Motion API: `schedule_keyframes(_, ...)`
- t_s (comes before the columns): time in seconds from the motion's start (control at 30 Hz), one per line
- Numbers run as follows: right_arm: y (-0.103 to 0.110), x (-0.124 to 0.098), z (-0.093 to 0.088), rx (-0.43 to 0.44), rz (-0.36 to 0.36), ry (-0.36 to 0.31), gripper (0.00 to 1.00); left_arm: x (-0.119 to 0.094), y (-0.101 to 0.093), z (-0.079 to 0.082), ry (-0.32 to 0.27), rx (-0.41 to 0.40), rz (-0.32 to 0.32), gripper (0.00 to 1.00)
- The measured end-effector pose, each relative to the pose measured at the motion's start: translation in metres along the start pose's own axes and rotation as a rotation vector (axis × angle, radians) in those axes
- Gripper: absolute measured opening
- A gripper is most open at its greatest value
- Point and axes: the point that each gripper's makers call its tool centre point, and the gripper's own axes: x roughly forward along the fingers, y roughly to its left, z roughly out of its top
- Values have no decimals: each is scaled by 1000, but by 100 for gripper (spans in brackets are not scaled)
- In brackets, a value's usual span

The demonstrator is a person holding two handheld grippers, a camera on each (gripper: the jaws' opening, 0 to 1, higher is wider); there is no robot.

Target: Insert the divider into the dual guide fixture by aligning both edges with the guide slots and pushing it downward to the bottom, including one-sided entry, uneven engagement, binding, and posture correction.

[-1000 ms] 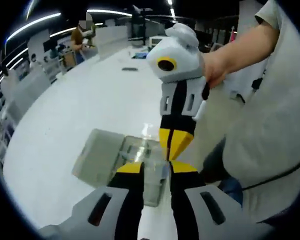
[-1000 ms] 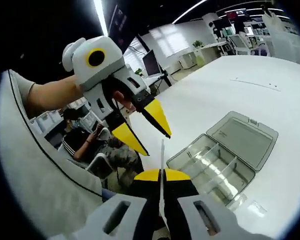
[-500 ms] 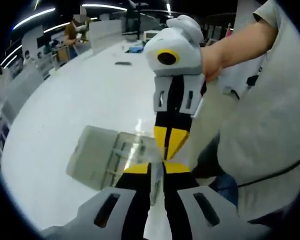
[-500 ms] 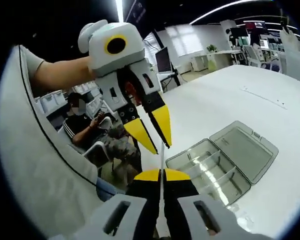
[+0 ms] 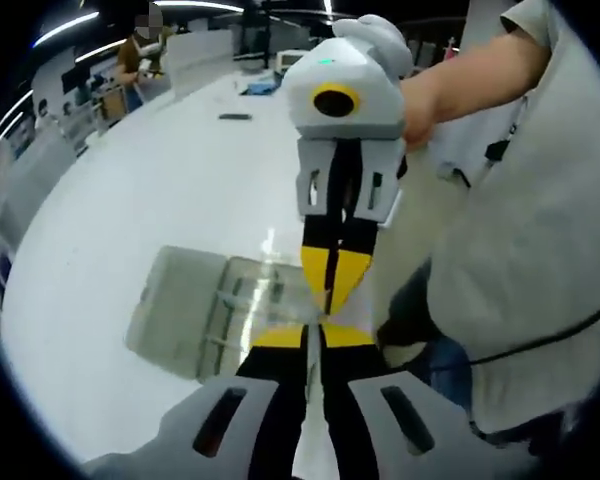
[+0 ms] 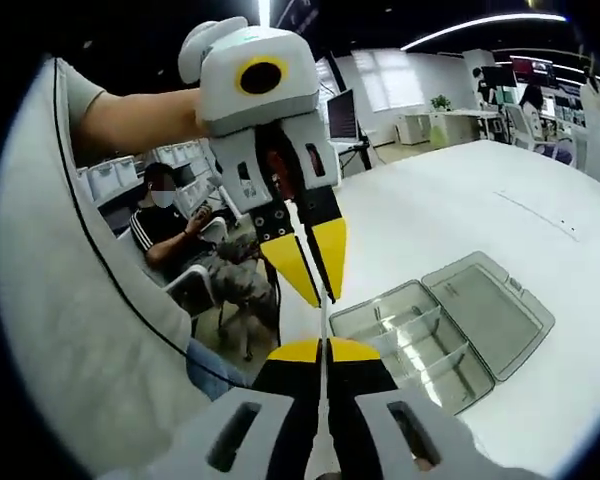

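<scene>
Change: in the right gripper view the left tongs (image 6: 320, 282) have narrowed since 1 s ago, yellow tips now nearly together at the top edge of the thin clear plastic divider (image 6: 323, 335).
Meaning: probably a 2-handed steadying before insertion; nothing in the slots yet.
Right tongs (image 6: 322, 350): clamped on the divider, lower centre.
Left tongs, own view (image 5: 313, 335): almost together; grip on the divider unclear.
Fixture: clear compartment box (image 6: 442, 335), lid open, on the white surface (image 6: 460, 215), lower right, apart from the divider.
</scene>
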Motion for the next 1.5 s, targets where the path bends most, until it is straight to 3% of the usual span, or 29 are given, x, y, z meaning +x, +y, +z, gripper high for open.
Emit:
schedule_keyframes(0.5,-2,0,-3,-42,1,16,0,3,-2,-2,52,-48,-40,0)
schedule_keyframes(1.07,-3,3,-4,-41,-17,39,0,2,-6,-4,117,10,-45,0)
schedule_keyframes(1.5,-7,0,-12,-61,-42,82,6,-4,-1,-17,188,47,-17,0)
